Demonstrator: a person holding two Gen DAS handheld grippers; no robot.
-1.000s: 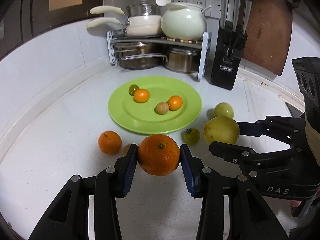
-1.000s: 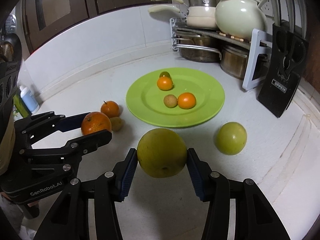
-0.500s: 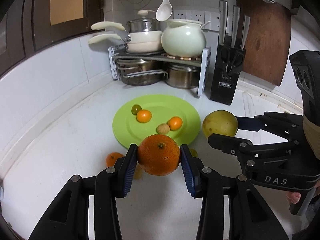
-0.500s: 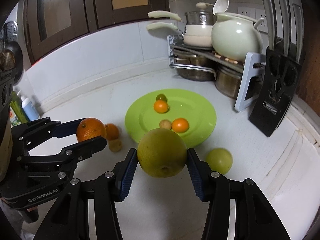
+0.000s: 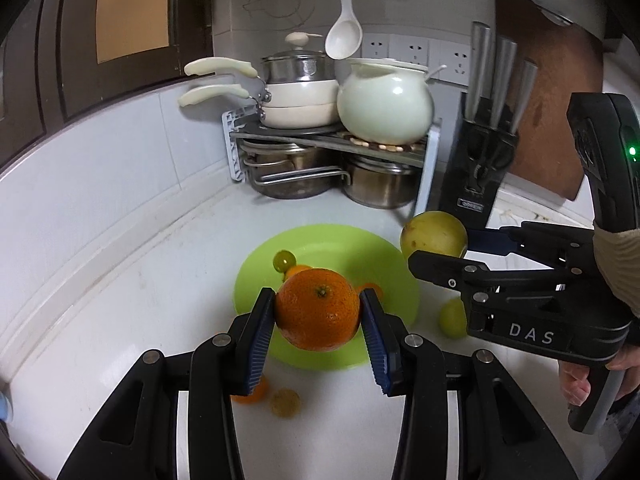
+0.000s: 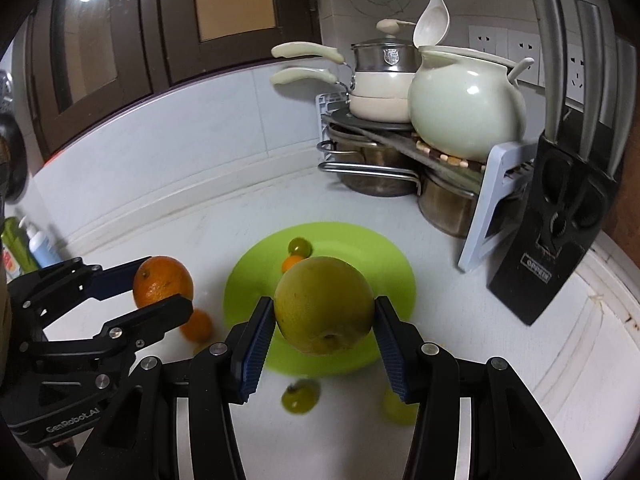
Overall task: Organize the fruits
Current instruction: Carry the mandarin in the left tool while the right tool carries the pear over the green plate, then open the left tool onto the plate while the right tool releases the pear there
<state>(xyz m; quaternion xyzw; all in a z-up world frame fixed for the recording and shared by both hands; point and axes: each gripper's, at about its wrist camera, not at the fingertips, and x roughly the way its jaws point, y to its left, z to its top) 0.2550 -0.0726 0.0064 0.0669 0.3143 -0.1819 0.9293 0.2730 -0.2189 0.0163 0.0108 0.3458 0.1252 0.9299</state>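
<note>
My left gripper point(image 5: 318, 312) is shut on a large orange point(image 5: 317, 309) and holds it high above the near edge of the green plate point(image 5: 348, 248). My right gripper point(image 6: 324, 316) is shut on a big yellow-green fruit point(image 6: 324, 310), also held above the plate point(image 6: 384, 256). The plate holds a small green fruit point(image 6: 300, 246) and small orange fruits, partly hidden by the held fruit. On the counter lie a small orange point(image 5: 254, 394), a small yellowish fruit point(image 5: 285, 402), a small green fruit point(image 6: 300, 398) and a green round fruit point(image 5: 452, 318).
A pot rack with pans and a pale ceramic pot point(image 5: 384, 100) stands in the back corner. A black knife block point(image 5: 480, 164) and a wooden board point(image 5: 560, 92) stand at the back right. Bottles point(image 6: 38, 244) stand at the left wall.
Both grippers have risen with their fruit and now hang higher over the plate. The plate and loose fruits look smaller and lower in view.
</note>
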